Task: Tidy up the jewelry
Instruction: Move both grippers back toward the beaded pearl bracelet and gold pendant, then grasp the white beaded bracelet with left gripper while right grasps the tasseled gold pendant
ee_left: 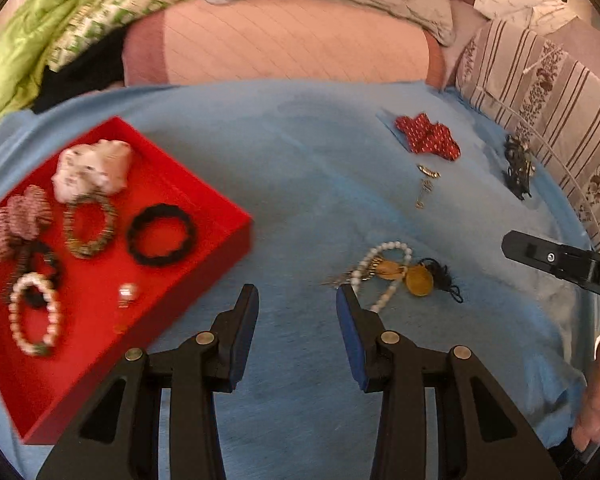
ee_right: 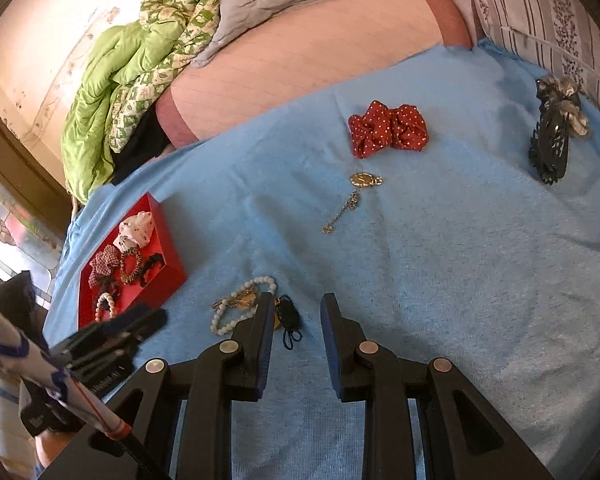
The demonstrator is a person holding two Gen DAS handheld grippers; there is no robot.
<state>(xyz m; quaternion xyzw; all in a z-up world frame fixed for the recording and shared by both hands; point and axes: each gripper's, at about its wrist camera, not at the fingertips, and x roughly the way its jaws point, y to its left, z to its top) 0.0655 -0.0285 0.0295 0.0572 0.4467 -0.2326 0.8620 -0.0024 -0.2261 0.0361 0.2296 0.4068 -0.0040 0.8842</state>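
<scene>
We judge ourselves roughly halfway through. The shallow red rectangular tray (ee_left: 204, 200), at the left of the left wrist view, already holds a white spotted fabric scrunchie (ee_left: 94, 170), a red-and-white checked scrunchie (ee_left: 20, 220), a gold-green beaded bracelet (ee_left: 89, 226), a black braided hair band (ee_left: 162, 234), a white pearl bracelet (ee_left: 34, 318), a dark band partly under it, and a small pale trinket we cannot identify.

Still loose on the light blue towel (ee_left: 300, 160) are four groups. A white bead strand tangled with gold round pendants and a black cord (ee_left: 396, 272) lies just right of centre, close to our left gripper (ee_left: 298, 296), whose fingers stand wide apart with nothing between them. Higher in the frame lie a thin gold chain with an oval locket (ee_right: 354, 198), a red polka-dot fabric scrunchie (ee_right: 388, 128) above it, and a black hair claw with a pale bow (ee_right: 554, 136) at the upper right.

Our right gripper (ee_right: 296, 304) hovers with its fingers also parted and empty, the bead tangle just beside its left finger. That tangle looks like our nearest next pick.
</scene>
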